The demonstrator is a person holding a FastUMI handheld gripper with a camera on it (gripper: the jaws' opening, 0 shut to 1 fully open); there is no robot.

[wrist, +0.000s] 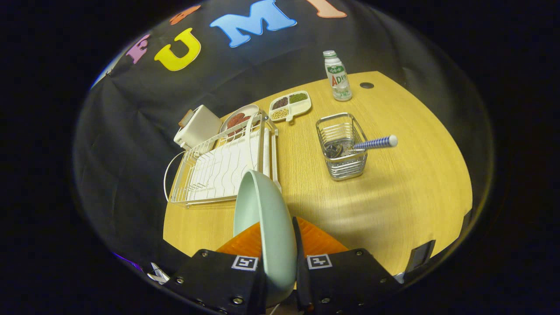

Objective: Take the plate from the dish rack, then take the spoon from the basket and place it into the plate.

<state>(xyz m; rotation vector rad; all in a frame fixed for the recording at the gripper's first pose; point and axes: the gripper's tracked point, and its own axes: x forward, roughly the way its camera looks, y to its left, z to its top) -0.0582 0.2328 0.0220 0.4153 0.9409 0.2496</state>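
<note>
The gripper point(280, 245) has its two fingers pinching a pale green, smooth round plate point(264, 227) held on edge between them, its rim rising ahead of the fingertips and its hollow face turned left. Just beyond the plate, a white wire dish rack point(218, 168) lies on the light wooden table point(393, 197). To the right, well apart from the rack, stands a silver wire basket point(343, 146); a spoon point(372, 143) with a blue-and-white striped handle leans out over its right rim, bowl down inside. Farther back sit a white divided tray of grains point(290, 106), a small white bottle point(337, 76), and a white boxy appliance point(197, 127).
</note>
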